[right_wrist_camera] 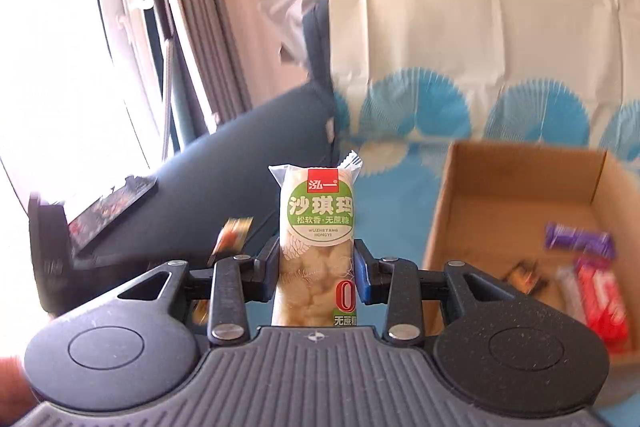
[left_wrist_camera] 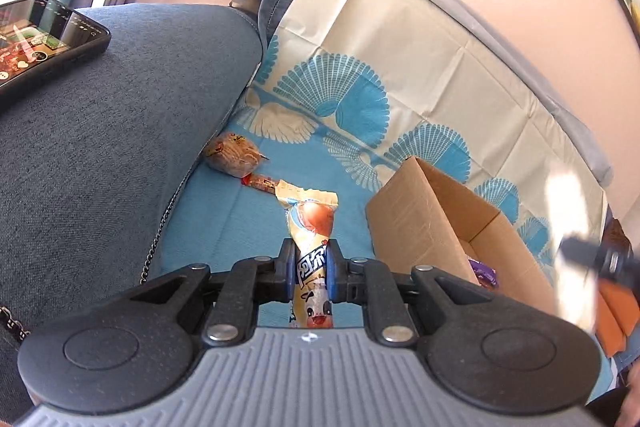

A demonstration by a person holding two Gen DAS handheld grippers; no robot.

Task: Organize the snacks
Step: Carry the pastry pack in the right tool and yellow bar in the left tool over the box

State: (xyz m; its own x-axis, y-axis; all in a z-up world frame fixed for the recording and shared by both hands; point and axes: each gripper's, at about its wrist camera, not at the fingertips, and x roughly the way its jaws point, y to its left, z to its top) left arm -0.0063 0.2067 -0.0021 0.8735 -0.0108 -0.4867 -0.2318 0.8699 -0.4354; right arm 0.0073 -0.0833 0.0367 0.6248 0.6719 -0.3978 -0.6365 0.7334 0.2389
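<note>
My left gripper (left_wrist_camera: 311, 267) has its jaws pinching a slim yellow snack stick (left_wrist_camera: 310, 227) around its middle, the crimped top end poking out ahead. My right gripper (right_wrist_camera: 316, 269) has its jaws pinching a green-labelled cake pack (right_wrist_camera: 318, 227) low on its body, so most of the pack stands above the grip. Both snacks are up off the blue cloth (left_wrist_camera: 224, 227), and the open box (right_wrist_camera: 516, 211) sits to the right in both views, with a purple bar (right_wrist_camera: 578, 237) and a red pack (right_wrist_camera: 600, 295) already lying in it.

What worries me most is the cake pack. It is soft and puffy, held near one end, and it could pivot or slide out of the jaws if I swing it fast; the right view is already smeared. If it drops short, it lands on the cloth beside the box instead of inside.

The stick's wrapper is slick and thin. I judge the grip sound, but a squeeze that narrow could crush what is inside, or let it swivel.

The box's near wall (left_wrist_camera: 416, 223) stands up tall on my left side. Coming in low, I could catch the stick on that edge and tip or shove the light box across the cloth.

With both hands heading for the same opening, the grippers could knock together. One should go first.

Two more snacks, a round bun (left_wrist_camera: 232, 157) and a small red bar (left_wrist_camera: 262, 183), lie by the grey cushion (left_wrist_camera: 120, 147) and are easy to forget.
</note>
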